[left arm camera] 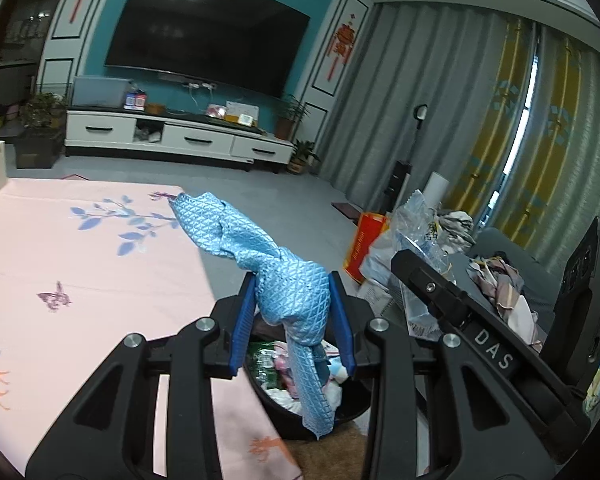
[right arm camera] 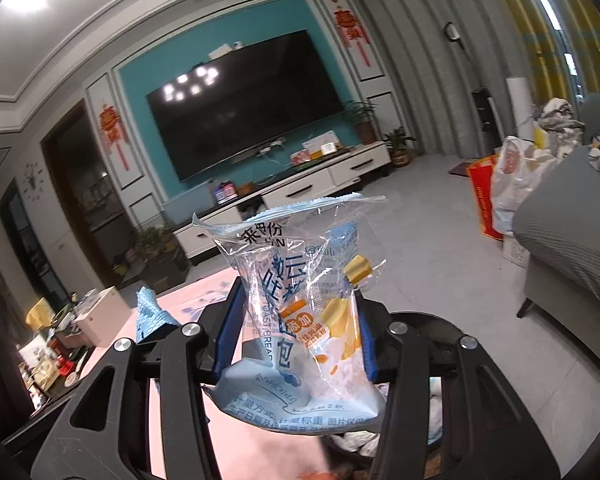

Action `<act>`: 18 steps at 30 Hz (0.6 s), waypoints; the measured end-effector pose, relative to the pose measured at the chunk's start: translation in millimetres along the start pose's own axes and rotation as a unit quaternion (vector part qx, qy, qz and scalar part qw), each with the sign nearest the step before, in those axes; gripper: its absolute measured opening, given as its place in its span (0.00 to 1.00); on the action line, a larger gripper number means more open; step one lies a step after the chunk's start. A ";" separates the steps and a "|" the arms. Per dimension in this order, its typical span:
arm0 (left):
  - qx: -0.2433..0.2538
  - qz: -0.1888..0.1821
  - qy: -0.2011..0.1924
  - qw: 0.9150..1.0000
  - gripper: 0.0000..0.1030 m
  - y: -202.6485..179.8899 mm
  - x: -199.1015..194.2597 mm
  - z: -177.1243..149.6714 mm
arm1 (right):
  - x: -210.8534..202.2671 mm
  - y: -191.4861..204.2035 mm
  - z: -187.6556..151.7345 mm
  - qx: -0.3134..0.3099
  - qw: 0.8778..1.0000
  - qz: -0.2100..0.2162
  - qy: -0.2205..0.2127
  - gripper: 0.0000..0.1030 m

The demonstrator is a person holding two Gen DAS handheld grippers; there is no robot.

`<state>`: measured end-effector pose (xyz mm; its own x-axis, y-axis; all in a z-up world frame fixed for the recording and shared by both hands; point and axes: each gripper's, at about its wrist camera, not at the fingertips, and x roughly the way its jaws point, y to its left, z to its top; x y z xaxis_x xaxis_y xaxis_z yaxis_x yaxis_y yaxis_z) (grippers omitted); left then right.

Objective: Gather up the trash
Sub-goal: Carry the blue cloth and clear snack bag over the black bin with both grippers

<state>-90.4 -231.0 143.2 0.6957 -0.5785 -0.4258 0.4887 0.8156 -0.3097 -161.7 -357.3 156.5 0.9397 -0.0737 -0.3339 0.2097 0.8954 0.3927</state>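
Note:
My left gripper (left arm camera: 294,312) is shut on a crumpled shiny blue wrapper (left arm camera: 288,292) and holds it above a black trash bin (left arm camera: 284,408) that has several wrappers inside. The wrapper's tail hangs down into the bin. My right gripper (right arm camera: 296,328) is shut on a clear plastic bread bag (right arm camera: 300,320) with blue and orange print. It holds the bag upright over the same bin (right arm camera: 420,324), whose rim shows behind the fingers. The right gripper's body (left arm camera: 460,304) shows at the right of the left wrist view. The blue wrapper's tip (right arm camera: 148,312) shows at the left of the right wrist view.
A table with a pink flowered cloth (left arm camera: 80,260) lies left of the bin. A grey sofa (right arm camera: 572,240) with piled clothes stands to the right, with a red bag (right arm camera: 482,196) and a white plastic bag (right arm camera: 512,184) beside it. A TV cabinet (left arm camera: 172,136) is far ahead.

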 end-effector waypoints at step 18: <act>0.001 -0.017 0.086 0.996 0.36 -21.9 81.9 -32.9 | 51.8 -62.4 -14.4 0.088 0.993 -0.039 0.071 0.48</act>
<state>-61.4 -296.5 87.2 0.5781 -0.5986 -0.5544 0.5118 0.7953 -0.3251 -130.0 -410.6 102.3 0.8738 -0.0659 -0.4817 0.3363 0.7974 0.5011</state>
